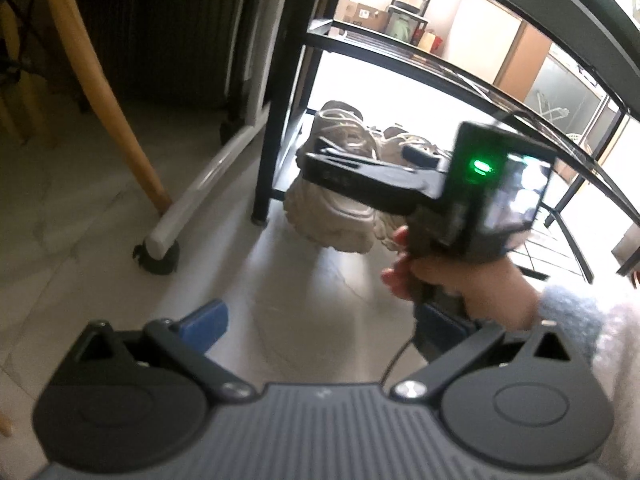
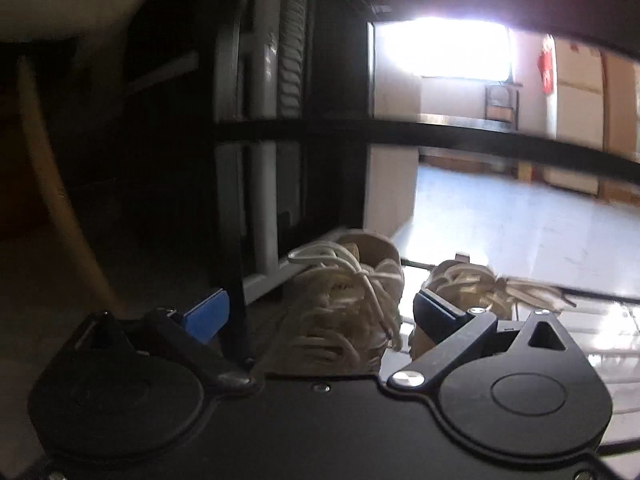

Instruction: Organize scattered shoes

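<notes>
So there's a black metal shoe rack [image 1: 280, 92] standing on a pale tiled floor [image 1: 80, 240], with a couple of thin shelves up top and a low bottom shelf. To its left sits a wooden chair leg [image 1: 120, 112] and a white bar on a little black caster [image 1: 160, 258]. The two beige chunky sneakers are both down on the bottom shelf at its left end, right by the rack's front left post: the left sneaker [image 2: 344, 304] has its thick sole sticking out past the shelf's front edge, and the right sneaker [image 2: 464, 284] sits just beside it, laces flopped out to the right over the wire shelf. A hand [image 1: 440, 276] in a fuzzy light sleeve holds the right claw [image 2: 320, 320] in front of the shoes. Its blue-tipped fingers are spread wide, one either side of the left sneaker, not pressing on it, so it's let go. A green light glows on the back of that tool. The left claw [image 1: 320, 320] hangs back over bare floor, fingers apart as well, nothing between them.
</notes>
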Demonstrator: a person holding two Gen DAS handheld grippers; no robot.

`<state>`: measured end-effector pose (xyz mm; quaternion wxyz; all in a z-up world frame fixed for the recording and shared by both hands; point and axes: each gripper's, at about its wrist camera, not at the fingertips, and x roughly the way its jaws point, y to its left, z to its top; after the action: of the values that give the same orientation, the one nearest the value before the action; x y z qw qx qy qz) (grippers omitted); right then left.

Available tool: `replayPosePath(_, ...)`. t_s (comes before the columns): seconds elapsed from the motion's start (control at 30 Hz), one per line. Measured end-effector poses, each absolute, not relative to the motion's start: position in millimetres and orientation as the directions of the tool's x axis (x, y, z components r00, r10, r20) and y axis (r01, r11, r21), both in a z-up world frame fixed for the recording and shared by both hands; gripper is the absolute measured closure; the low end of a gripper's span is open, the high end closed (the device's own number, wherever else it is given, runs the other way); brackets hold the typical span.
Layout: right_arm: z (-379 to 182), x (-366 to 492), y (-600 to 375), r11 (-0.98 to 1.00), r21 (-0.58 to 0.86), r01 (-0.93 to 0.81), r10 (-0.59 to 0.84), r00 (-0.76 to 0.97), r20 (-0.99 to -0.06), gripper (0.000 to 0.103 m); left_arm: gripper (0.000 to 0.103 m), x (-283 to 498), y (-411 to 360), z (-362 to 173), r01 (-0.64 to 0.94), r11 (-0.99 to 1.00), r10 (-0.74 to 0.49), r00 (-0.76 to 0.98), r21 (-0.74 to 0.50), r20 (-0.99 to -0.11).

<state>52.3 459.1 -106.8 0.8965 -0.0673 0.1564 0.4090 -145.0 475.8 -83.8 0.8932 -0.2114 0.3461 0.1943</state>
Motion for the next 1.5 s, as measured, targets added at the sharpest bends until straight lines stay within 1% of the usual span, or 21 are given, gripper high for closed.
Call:
replayPosePath(0.1,-118,67,471,0.693,0.055,-0.719,0.671,0.614,-0.416,0.003,0.001,-144,477,-85,-0.499,0.830,0.201,0.683,-0.248,-0.703)
replayPosePath(0.17,-127,81,487,0.713,0.042,-0.700,0.631,0.615,-0.473,0.010,0.001,-144,477,-86,-0.501,0.828,0.197,0.681,-0.252,-0.705)
replayPosePath(0.23,-130,86,495,0.723,0.023,-0.690,0.611,0.624,-0.486,0.012,0.001,-143,478,-86,-0.499,0.827,0.192,0.683,-0.258,-0.705)
replayPosePath(0.4,-133,90,510,0.697,-0.045,-0.716,0.591,0.609,-0.529,0.008,0.001,-144,476,-85,-0.494,0.828,0.184,0.686,-0.266,-0.704)
replayPosePath(0.47,-133,94,519,0.689,-0.061,-0.722,0.579,0.599,-0.554,0.010,0.001,-145,475,-84,-0.492,0.829,0.183,0.688,-0.265,-0.702)
replayPosePath(0.57,-134,100,521,0.687,-0.056,-0.724,0.592,0.603,-0.535,0.022,0.001,-146,474,-84,-0.494,0.829,0.190,0.688,-0.261,-0.700)
replayPosePath(0.6,-134,99,514,0.690,-0.045,-0.722,0.600,0.606,-0.522,0.024,0.001,-147,474,-84,-0.496,0.828,0.191,0.688,-0.261,-0.700)
replayPosePath(0.67,-132,87,492,0.697,-0.020,-0.717,0.619,0.615,-0.488,0.034,0.001,-148,476,-86,-0.502,0.823,0.190,0.686,-0.267,-0.702)
replayPosePath(0.7,-131,83,487,0.699,-0.013,-0.715,0.624,0.619,-0.477,0.035,0.001,-148,476,-86,-0.502,0.821,0.187,0.686,-0.272,-0.703)
replayPosePath(0.8,-129,86,488,0.697,-0.019,-0.717,0.627,0.622,-0.470,0.033,0.001,-150,473,-87,-0.495,0.825,0.181,0.687,-0.272,-0.703)
replayPosePath(0.87,-127,91,494,0.706,-0.021,-0.708,0.606,0.619,-0.500,0.021,0.001,-150,472,-87,-0.492,0.829,0.179,0.686,-0.268,-0.706)
replayPosePath(0.93,-124,94,503,0.705,-0.065,-0.706,0.569,0.618,-0.542,0.016,0.001,-150,471,-88,-0.492,0.827,0.175,0.685,-0.272,-0.707)
replayPosePath(1.0,-120,93,508,0.684,-0.125,-0.718,0.569,0.633,-0.526,0.016,0.001,-152,472,-88,-0.495,0.824,0.175,0.686,-0.276,-0.707)
replayPosePath(1.03,-120,94,509,0.680,-0.131,-0.721,0.569,0.632,-0.526,0.015,0.001,-152,472,-88,-0.497,0.822,0.176,0.686,-0.278,-0.706)
replayPosePath(1.1,-120,97,510,0.674,-0.145,-0.724,0.569,0.634,-0.523,0.015,0.001,-152,472,-88,-0.497,0.820,0.172,0.687,-0.284,-0.706)
replayPosePath(1.17,-124,103,513,0.672,-0.167,-0.721,0.569,0.648,-0.506,0.008,0.001,-151,471,-88,-0.492,0.823,0.167,0.686,-0.283,-0.708)
replayPosePath(1.2,-126,105,515,0.670,-0.174,-0.722,0.566,0.648,-0.509,0.008,0.001,-151,471,-88,-0.492,0.825,0.168,0.684,-0.280,-0.710)
replayPosePath(1.23,-128,108,518,0.666,-0.180,-0.724,0.561,0.645,-0.518,0.009,0.001,-151,471,-88,-0.492,0.825,0.168,0.683,-0.277,-0.711)
replayPosePath(1.3,-130,108,522,0.657,-0.191,-0.729,0.564,0.644,-0.517,0.016,0.001,-151,472,-87,-0.493,0.823,0.166,0.683,-0.282,-0.711)
replayPosePath(1.37,-131,107,520,0.648,-0.194,-0.737,0.584,0.643,-0.495,0.027,0.001,-152,473,-87,-0.496,0.820,0.165,0.683,-0.286,-0.712)
replayPosePath(1.5,-136,100,511,0.652,-0.188,-0.735,0.613,0.656,-0.441,0.039,0.001,-153,472,-85,-0.496,0.820,0.165,0.684,-0.286,-0.711)
